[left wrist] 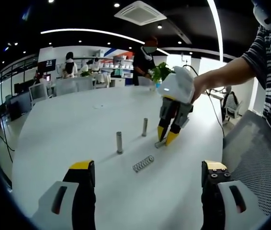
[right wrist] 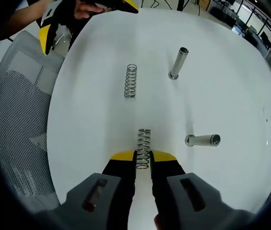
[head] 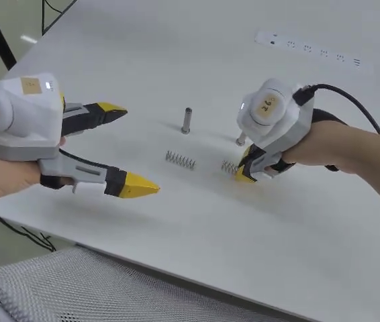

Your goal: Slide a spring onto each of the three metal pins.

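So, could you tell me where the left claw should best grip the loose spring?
Probably across its middle coils, from above: the loose spring lies flat on its side, so the left claw can close across its width, leaving both ends free.

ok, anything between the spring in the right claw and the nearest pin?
Nothing visible. The right claw grips the spring by one end; bare table lies between it and the nearest pin. The other spring and the far pin sit farther off, clear of that path.
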`<action>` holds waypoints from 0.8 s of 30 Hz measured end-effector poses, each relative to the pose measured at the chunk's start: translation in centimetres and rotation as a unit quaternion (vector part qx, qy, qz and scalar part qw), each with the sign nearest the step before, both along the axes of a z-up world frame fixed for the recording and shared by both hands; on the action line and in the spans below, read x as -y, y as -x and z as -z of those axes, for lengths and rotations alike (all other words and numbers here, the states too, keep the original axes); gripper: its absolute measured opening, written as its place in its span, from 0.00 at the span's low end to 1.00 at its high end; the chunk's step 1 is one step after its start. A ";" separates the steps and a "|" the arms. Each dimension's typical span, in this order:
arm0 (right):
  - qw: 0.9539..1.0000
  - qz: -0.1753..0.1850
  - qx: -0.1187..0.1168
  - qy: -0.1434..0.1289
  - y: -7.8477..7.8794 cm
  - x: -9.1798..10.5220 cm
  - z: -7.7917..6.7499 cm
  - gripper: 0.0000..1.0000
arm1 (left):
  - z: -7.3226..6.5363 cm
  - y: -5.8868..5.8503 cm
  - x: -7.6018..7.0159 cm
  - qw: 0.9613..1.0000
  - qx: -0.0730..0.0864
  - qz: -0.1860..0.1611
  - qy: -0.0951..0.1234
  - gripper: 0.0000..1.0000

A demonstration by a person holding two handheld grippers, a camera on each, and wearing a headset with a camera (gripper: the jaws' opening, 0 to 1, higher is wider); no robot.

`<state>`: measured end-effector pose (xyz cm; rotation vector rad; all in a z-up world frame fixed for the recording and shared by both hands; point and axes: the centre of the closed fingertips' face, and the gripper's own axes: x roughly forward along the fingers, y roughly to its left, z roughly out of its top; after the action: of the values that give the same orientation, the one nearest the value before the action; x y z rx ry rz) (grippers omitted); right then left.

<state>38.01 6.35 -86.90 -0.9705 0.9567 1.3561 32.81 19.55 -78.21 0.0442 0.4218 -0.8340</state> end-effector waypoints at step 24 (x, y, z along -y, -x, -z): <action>0.999 -0.009 0.028 -0.040 2.6 3.6 -4.6 0.13 | -1.2 0.2 5.5 0.997 0.002 0.083 0.001 0.86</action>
<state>35.45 2.78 -82.26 -0.9537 0.8471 1.3653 32.64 14.07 -76.97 0.0794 0.4169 -0.9986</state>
